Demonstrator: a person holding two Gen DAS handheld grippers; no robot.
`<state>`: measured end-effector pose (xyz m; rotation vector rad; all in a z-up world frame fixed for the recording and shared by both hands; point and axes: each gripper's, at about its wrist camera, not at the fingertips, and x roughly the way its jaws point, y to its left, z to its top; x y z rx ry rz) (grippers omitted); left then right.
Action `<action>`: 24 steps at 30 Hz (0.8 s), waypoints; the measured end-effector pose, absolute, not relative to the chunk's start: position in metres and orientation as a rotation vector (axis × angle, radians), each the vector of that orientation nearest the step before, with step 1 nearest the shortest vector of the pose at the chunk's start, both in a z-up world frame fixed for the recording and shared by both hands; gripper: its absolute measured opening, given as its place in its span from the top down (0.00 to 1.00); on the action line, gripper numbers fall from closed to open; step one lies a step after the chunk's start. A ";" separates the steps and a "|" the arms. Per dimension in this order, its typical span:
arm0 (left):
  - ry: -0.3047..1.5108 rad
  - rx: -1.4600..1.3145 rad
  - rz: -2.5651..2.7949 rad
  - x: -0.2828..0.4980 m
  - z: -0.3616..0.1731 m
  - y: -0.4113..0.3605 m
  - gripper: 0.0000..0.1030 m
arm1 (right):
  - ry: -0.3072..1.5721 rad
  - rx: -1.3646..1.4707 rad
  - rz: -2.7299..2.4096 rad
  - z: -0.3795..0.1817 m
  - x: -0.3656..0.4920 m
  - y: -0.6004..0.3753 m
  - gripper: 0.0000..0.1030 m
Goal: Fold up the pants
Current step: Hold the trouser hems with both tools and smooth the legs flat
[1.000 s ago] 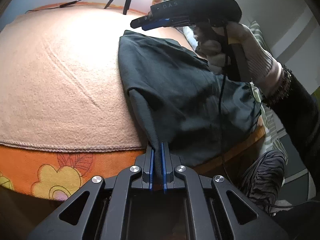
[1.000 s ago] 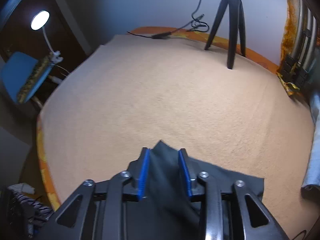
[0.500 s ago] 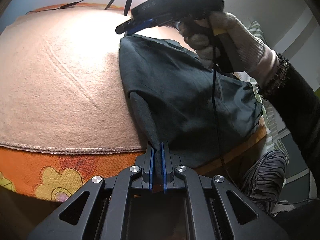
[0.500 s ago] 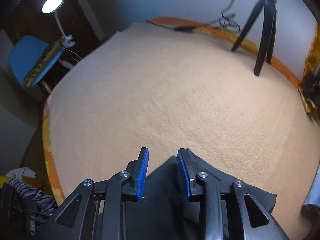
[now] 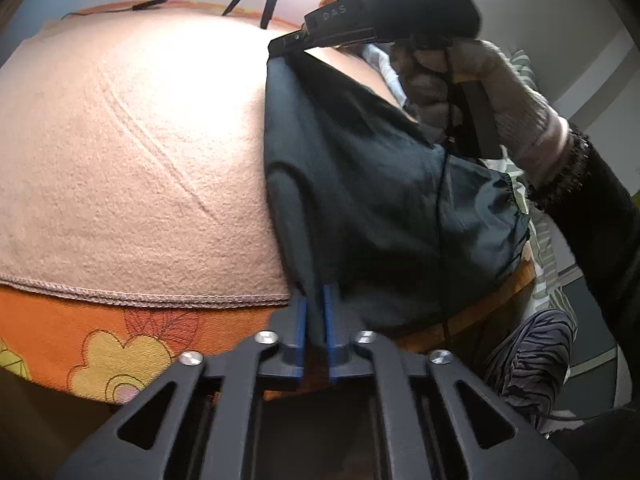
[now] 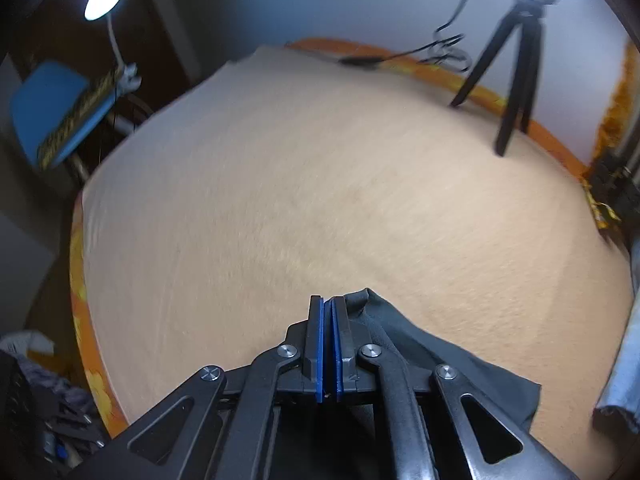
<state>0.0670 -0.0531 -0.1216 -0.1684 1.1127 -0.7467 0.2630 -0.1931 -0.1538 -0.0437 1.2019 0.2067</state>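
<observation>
both claws clamped on the dark pants (image 5: 360,208), which lie by the bed's near edge: left claw (image 5: 315,312) at the near end, right claw (image 6: 329,316) on the far corner. grasp step done; next likely lift and carry the fabric over evenly.

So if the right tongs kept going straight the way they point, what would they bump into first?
Most likely the beige blanket on the bed. The right tongs tilt steeply down at it, shut, with the dark pants bunched right beside their tips. How much gap is left is hard to tell.
</observation>
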 end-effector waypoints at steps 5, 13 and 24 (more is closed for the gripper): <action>1.074 -0.146 -0.772 0.061 -0.115 -0.057 0.96 | 1.220 -0.032 0.169 -0.170 0.268 -0.200 1.00; 1.086 -0.200 -0.706 0.071 -0.114 -0.044 0.88 | 1.202 0.065 0.179 -0.153 0.263 -0.213 0.67; 1.117 -0.223 -0.662 0.085 -0.123 -0.057 0.58 | 1.234 0.160 0.151 -0.138 0.216 -0.224 0.64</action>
